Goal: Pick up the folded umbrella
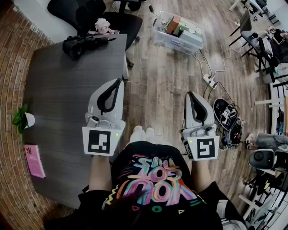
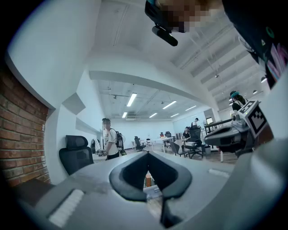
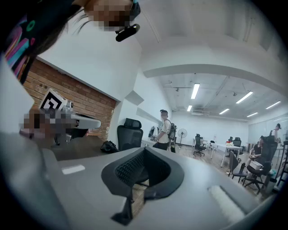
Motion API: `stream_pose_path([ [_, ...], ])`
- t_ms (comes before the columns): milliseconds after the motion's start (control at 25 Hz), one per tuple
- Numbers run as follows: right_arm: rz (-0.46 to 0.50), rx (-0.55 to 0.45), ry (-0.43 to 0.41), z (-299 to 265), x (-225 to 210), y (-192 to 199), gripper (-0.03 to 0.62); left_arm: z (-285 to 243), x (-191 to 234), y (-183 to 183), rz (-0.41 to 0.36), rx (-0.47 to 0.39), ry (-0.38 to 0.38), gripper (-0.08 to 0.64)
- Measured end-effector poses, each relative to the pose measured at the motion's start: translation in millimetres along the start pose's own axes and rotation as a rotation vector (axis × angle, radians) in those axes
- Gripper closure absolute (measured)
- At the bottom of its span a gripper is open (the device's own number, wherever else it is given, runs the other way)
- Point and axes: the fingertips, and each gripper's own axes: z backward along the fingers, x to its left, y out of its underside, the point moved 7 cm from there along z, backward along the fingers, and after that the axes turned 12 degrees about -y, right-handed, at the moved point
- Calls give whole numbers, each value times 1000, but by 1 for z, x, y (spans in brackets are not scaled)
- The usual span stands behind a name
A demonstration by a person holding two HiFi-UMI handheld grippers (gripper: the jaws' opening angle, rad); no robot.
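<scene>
So the black folded umbrella [image 1: 82, 45] is lying at the far end of the dark grey counter [image 1: 58, 99], right by the far edge. There's a pale pink fluffy thing [image 1: 102, 26] just past it, can't tell what that is. A black office chair [image 1: 96, 13] stands behind that end.

Nothing's been grabbed yet, this is the very start: the reach hasn't begun. My left tool [image 1: 119, 81] hangs level over the near right corner of the counter. My right tool [image 1: 189, 94] is off to the side over the wooden floor [image 1: 157, 81]. Both are clenched tight on nothing, with the tips meeting, and both are well apart from the umbrella.

Next move as I see it: pick one tool (the left is the closer one), spread its jaws, and carry it forward along the counter to the umbrella. Then line the jaws across the narrow bundle rather than along it. The loose strap could snag, I guess.

The small green plant in a white pot [image 1: 23, 119] and the pink book [image 1: 34, 161] sit on the left edge, out of the path.
</scene>
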Motion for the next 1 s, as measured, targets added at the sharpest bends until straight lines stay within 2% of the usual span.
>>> stream_pose_path([
  [200, 19, -27, 12, -5, -5, -3, 594, -9, 2, -1, 20, 0, 2, 558],
  [440, 59, -40, 7, -10, -12, -2, 594, -21, 1, -2, 5, 14, 1, 558],
  [800, -2, -44, 16, -24, -32, 15, 594, -42, 10, -7, -43, -1, -8, 558],
  [1000, -9, -26, -16, -53, -43, 26, 594, -66, 20, 2, -43, 20, -32, 558],
])
